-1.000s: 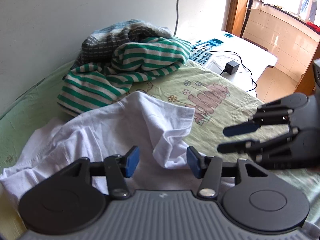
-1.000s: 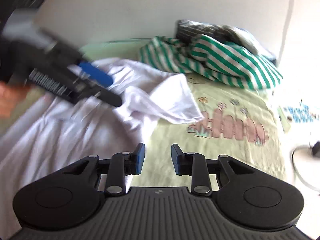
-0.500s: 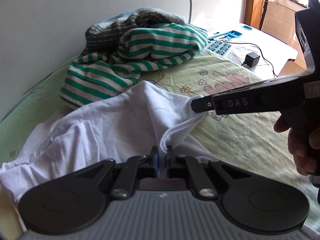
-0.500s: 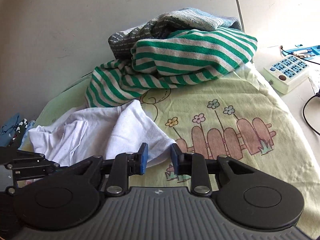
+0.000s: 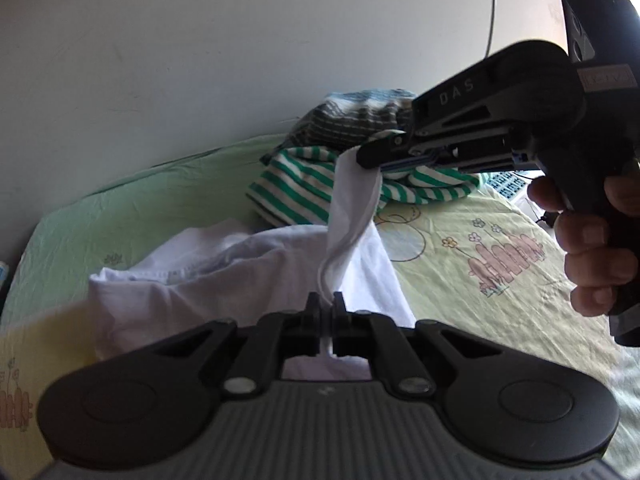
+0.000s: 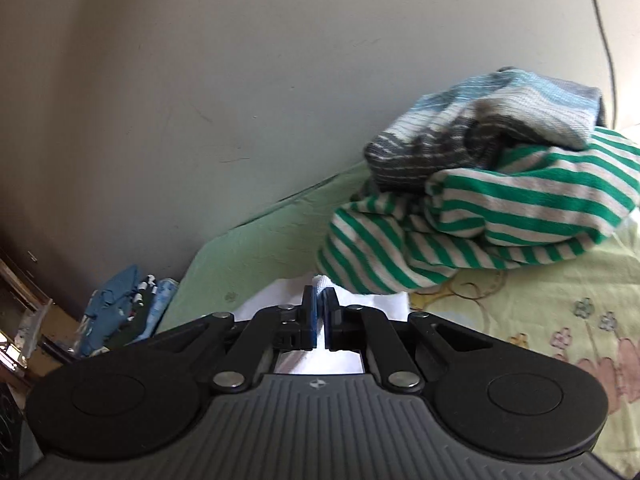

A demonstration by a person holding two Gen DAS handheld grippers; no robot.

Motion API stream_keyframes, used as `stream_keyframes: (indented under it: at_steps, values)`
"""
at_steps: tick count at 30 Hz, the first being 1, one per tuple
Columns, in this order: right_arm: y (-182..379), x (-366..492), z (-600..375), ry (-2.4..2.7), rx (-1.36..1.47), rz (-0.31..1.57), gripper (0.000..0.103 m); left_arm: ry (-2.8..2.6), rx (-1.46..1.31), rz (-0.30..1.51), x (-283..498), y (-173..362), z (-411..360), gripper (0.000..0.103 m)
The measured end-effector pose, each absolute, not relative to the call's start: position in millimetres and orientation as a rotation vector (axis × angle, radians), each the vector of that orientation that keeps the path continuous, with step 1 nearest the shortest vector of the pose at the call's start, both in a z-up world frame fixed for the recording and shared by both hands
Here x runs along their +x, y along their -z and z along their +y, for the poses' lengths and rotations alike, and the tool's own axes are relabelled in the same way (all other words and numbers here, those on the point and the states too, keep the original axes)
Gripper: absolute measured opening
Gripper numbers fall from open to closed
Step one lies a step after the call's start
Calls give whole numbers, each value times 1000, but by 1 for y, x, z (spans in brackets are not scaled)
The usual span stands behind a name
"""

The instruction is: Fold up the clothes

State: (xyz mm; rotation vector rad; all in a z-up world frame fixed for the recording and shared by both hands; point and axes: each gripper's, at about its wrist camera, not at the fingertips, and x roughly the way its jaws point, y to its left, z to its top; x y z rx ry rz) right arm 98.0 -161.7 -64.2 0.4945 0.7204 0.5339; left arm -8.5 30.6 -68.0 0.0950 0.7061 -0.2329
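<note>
Since half a second ago, the right gripper [image 5: 370, 156] has clamped the crumpled white cotton garment [image 5: 224, 276]; the left gripper [image 5: 327, 312] remains clamped. Garment raised off the pale green printed bedsheet [image 5: 460, 280], mid-bed. Judged: spreading follows.

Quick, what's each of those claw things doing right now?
Left gripper: closed, pinching the white garment.
Right gripper: closed on another part of the same garment.

On the bed [image 5: 168, 184] lie 3 garments, namely 1 white shirt [image 5: 240, 272], 1 green-striped top [image 6: 500, 216] and 1 grey-blue knit [image 6: 480, 120], with 2 hand-held grippers, left [image 5: 327, 304] and right [image 6: 320, 300], and 1 wall cable [image 6: 600, 20].
</note>
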Motion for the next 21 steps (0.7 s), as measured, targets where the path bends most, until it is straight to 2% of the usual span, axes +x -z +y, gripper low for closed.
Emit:
stream_keyframes:
  at_steps: [5, 10, 21]
  values:
    - [55, 116, -89, -605, 462, 761, 4, 185, -19, 745, -16, 74, 88, 3]
    - [71, 120, -12, -653, 372, 819, 3, 146, -111, 805, -22, 93, 135, 3]
    - [135, 117, 76, -678, 220, 925, 6, 162, -143, 862, -22, 123, 159, 3]
